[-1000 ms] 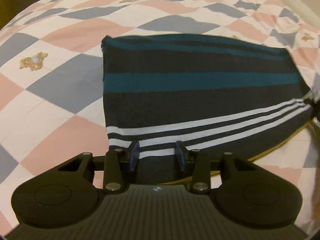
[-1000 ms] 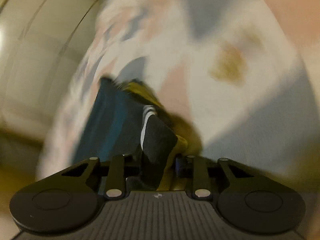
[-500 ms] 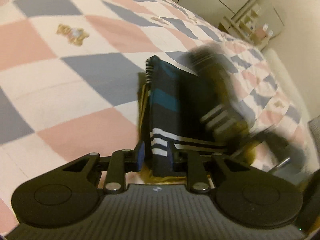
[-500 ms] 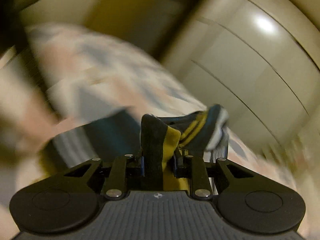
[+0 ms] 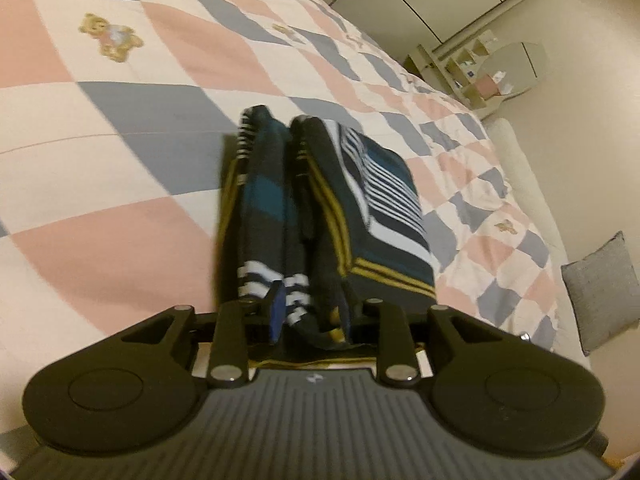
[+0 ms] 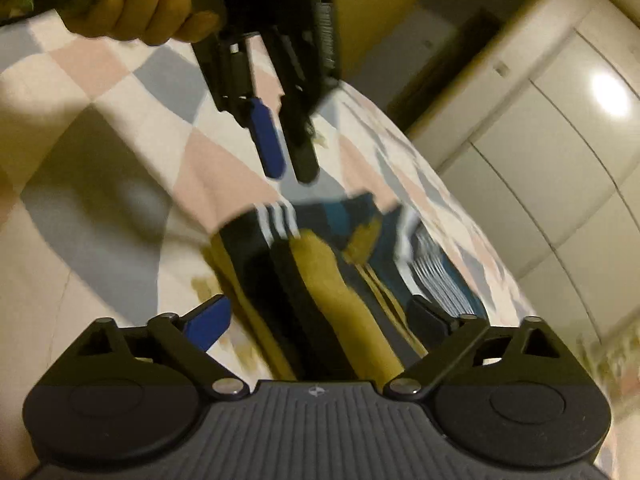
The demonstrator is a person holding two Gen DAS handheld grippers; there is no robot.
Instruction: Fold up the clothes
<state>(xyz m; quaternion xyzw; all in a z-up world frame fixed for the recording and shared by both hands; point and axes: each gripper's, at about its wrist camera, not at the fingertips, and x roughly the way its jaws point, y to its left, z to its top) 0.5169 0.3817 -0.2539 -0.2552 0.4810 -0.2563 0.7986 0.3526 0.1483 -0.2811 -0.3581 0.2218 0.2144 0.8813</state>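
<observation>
Right gripper (image 6: 320,320) wide over garment (image 6: 316,280)

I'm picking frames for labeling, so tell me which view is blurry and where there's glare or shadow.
Left wrist view: mostly sharp, striped garment smeared only along its left edge. Right wrist view: that garment is motion-blurred, a glare spot sits on the wardrobe door, a broad shadow crosses the quilt.

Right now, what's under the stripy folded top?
The folded striped top lies on the checked teddy-bear quilt. The left gripper pinches its near edge. Whatever's directly beneath the fabric is covered.
</observation>
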